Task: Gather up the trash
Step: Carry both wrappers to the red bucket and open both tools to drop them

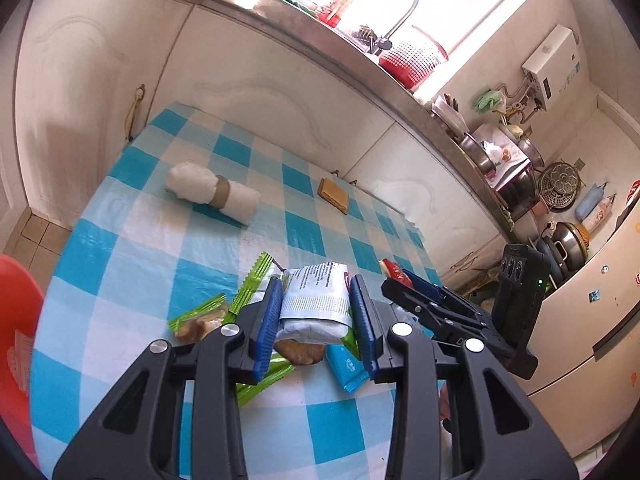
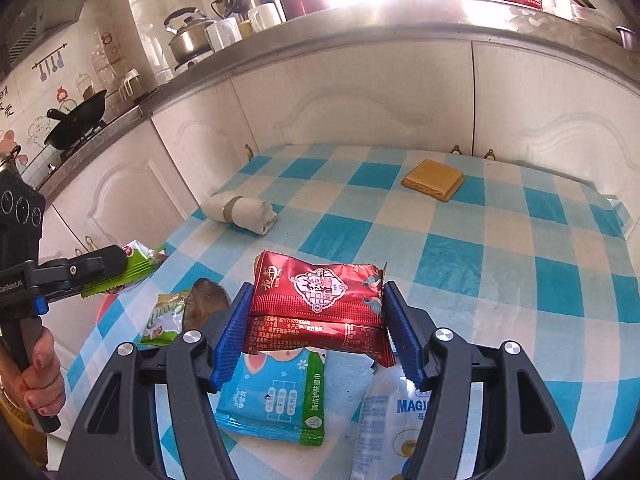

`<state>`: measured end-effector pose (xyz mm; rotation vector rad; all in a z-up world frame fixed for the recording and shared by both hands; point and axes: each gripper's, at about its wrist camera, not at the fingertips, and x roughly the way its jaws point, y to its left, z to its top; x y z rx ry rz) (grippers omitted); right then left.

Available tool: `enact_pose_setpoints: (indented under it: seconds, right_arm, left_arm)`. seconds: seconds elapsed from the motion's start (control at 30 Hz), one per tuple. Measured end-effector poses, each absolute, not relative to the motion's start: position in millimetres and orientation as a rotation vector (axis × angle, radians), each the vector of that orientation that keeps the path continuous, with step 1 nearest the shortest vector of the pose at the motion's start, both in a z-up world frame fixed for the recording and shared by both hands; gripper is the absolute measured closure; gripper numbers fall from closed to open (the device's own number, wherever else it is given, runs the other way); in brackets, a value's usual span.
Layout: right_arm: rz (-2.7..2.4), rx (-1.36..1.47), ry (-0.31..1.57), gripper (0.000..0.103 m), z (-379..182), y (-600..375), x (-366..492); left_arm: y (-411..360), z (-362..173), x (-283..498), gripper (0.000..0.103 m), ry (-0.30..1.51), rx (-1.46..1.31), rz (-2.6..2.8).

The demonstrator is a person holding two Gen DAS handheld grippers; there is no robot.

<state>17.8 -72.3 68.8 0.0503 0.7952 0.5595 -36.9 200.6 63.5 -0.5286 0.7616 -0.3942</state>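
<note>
My left gripper (image 1: 316,320) is shut on a white and green snack packet (image 1: 316,296), held just above the blue-checked table (image 1: 140,240). From the right wrist view the same gripper (image 2: 120,266) shows at the left with the green packet (image 2: 140,270) in its jaws. My right gripper (image 2: 320,330) is shut on a red foil snack packet (image 2: 320,296), lifted off the table (image 2: 500,280). In the left wrist view the right gripper (image 1: 400,280) is close on the right, the red packet (image 1: 394,270) sticking out. Loose trash lies below: green wrappers (image 1: 196,314), a blue wet-wipe pack (image 2: 276,396), a white packet (image 2: 392,412).
A rolled white cloth (image 2: 244,208) with a brown band and a flat yellow-brown square (image 2: 434,180) lie on the far half of the table. White cabinets (image 2: 360,92) run close behind. A red plastic thing (image 1: 16,320) stands left of the table. A hand (image 2: 40,380) grips the left handle.
</note>
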Motion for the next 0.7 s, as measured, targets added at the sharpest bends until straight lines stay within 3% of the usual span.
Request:
enact_pose_setpoints:
  seconds: [0.37, 0.7]
  right_arm:
    - [0.590, 0.045, 0.738, 0.038, 104.0, -48.2, -7.6]
    - [0.817, -0.035, 0.757, 0.038, 121.5, 61.1, -43.3]
  left_arm:
    - [250.8, 73.9, -78.7, 0.066, 0.731, -0.546, -0.307]
    - [340.8, 58.9, -136.0, 0.066, 0.708, -0.606, -0.092]
